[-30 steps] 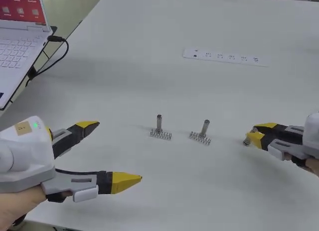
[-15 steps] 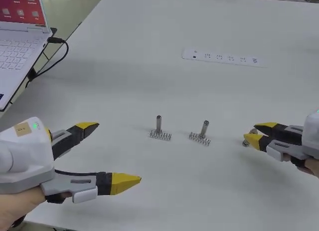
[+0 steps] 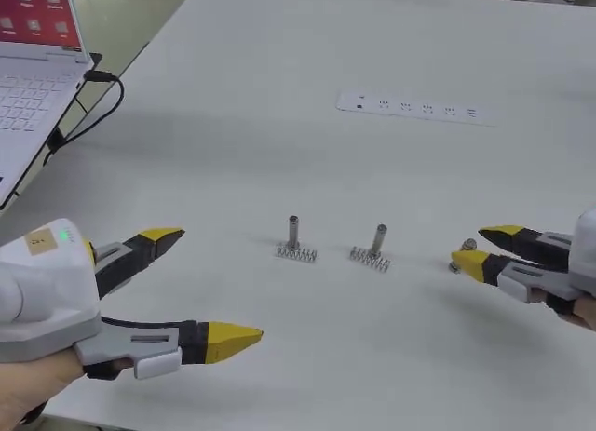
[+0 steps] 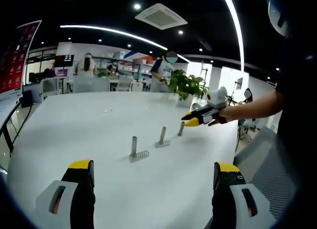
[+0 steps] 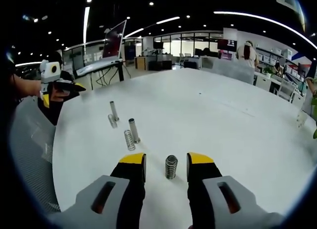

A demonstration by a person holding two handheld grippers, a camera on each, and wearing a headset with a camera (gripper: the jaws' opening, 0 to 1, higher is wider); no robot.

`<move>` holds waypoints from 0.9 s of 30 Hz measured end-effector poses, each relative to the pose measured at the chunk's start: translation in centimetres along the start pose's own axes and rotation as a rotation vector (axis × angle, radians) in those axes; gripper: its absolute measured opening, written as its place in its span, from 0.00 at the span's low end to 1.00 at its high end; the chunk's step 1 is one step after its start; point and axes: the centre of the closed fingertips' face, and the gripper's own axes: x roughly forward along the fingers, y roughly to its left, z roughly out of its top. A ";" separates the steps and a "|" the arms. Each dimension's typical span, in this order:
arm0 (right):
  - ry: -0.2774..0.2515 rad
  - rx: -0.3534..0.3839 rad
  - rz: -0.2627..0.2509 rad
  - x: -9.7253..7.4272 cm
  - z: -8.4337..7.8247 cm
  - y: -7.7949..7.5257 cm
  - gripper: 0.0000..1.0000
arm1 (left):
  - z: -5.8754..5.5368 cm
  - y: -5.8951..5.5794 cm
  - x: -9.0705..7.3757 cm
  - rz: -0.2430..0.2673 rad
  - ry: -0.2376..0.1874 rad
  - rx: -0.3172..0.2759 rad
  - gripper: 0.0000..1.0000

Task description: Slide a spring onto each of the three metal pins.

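Right gripper (image 3: 480, 248) sits at the right edge of the head view. In the right gripper view its jaws are slightly apart, with the 3rd pin (image 5: 171, 166) standing upright between them. There's a slim gap on each side, so it's not pinched. The 3rd spring (image 5: 171, 164) looks to be coiled around that pin.

The 1st pin (image 3: 293, 231) and 2nd pin (image 3: 379, 237) stand upright near the middle of the head view, close to each other. The 1st spring (image 3: 296, 253) and 2nd spring (image 3: 370, 257) lie flat on the white table (image 3: 279, 152), each right at the foot of its pin.

Left gripper (image 3: 200, 284) is in the lower left, jaws spread wide, well apart from the pins.

Power strip (image 3: 410, 107) lies upper middle, and a laptop (image 3: 28, 96) is in the upper left corner.
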 end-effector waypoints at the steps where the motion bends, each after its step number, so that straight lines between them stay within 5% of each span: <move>1: -0.002 0.000 0.000 0.0 0.1 0.1 0.33 | 0.0 0.0 0.0 0.000 0.000 0.000 0.98; 15: -0.032 -0.028 0.000 -1.2 1.4 1.2 0.34 | -0.1 -0.1 0.0 -0.004 0.006 -0.001 0.98; 27: -0.098 -0.083 0.059 -1.3 5.0 4.1 0.32 | -0.1 0.0 0.0 -0.005 0.006 -0.003 0.98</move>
